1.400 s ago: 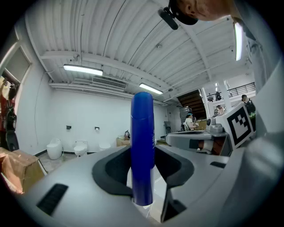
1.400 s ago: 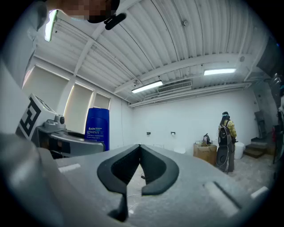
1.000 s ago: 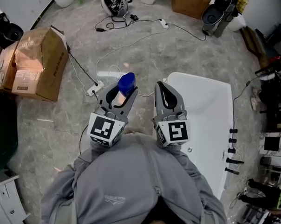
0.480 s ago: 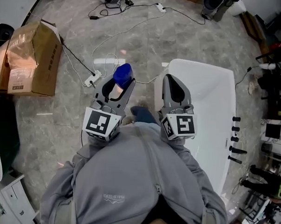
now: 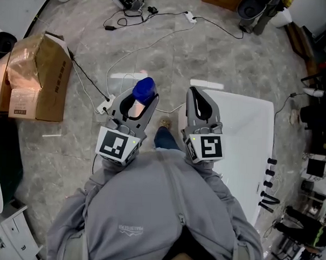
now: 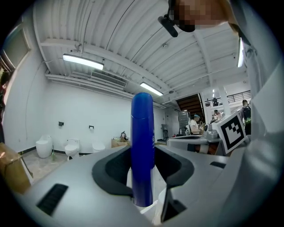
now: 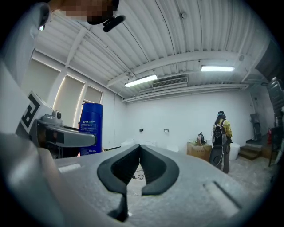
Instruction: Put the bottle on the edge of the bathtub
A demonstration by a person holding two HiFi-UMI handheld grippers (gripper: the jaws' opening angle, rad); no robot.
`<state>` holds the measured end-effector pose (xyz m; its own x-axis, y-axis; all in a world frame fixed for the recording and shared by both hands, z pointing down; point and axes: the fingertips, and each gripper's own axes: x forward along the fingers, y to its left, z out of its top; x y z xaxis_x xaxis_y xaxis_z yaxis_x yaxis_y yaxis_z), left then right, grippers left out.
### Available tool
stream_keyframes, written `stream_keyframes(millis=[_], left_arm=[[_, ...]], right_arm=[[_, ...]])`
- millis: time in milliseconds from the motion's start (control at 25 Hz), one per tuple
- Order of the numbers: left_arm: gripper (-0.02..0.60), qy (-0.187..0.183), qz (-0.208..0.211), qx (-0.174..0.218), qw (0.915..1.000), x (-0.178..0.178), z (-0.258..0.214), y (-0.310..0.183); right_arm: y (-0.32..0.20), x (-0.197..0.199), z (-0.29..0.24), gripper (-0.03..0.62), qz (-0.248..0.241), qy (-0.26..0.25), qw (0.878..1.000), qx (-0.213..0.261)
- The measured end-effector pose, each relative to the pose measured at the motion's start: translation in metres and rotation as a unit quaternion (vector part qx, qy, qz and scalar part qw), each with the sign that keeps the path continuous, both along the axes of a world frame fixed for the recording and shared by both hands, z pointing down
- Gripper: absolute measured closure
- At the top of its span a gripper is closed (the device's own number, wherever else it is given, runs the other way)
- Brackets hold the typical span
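From where I stand, the left gripper has its jaws clamped on the blue bottle, one pad on each side of the body. The bottle stands upright between them, long axis straight up and down, with its rounded top well above the jaw tips and its base just below them. In the left gripper view the bottle fills the gap of the left gripper as a plain blue column. From the right gripper view the bottle shows off to the left of the jaws, its white print reading the right way up. The right gripper is level beside the left one, and the jaws of the right gripper are pressed together with their tips touching. Nothing sits between them. The white bathtub lies just to the right of and below the right jaws, its near edge almost under them, and what I can see of its inside is bare white. The bottle is apart from the tub, held over the marble floor to the left of it. Well off to the left of the left jaws sits a cardboard box with a flap raised. I cannot tell what is in it. A power strip lies on the floor just left of the left jaws.
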<state>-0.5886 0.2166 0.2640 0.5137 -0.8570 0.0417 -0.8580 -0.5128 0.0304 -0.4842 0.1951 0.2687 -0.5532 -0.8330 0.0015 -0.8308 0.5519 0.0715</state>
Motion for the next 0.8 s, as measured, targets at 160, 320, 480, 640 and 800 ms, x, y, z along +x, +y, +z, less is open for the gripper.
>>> stream_keyframes(millis=[160, 320, 480, 640, 800], left_arm=[[0.423, 0.001, 0.008, 0.023, 0.9997, 0.015, -0.015, -0.052], [0.423, 0.003, 0.002, 0.026, 0.9997, 0.027, -0.019, -0.103], [0.423, -0.006, -0.003, 0.021, 0.9998, 0.04, -0.022, -0.146], [0.423, -0.011, -0.008, 0.019, 0.9997, 0.051, -0.023, -0.177], [0.423, -0.015, -0.006, 0.013, 0.9998, 0.059, -0.021, -0.191]], right_arm=[[-0.056, 0.004, -0.015, 0.589, -0.016, 0.003, 1.0, 0.017], [-0.107, 0.013, -0.02, 0.589, -0.025, 0.003, 0.999, 0.021], [-0.151, 0.024, -0.021, 0.589, -0.033, -0.005, 0.999, 0.017], [-0.183, 0.033, -0.022, 0.589, -0.037, -0.016, 0.999, 0.014], [-0.197, 0.041, -0.018, 0.589, -0.033, -0.024, 0.999, 0.009]])
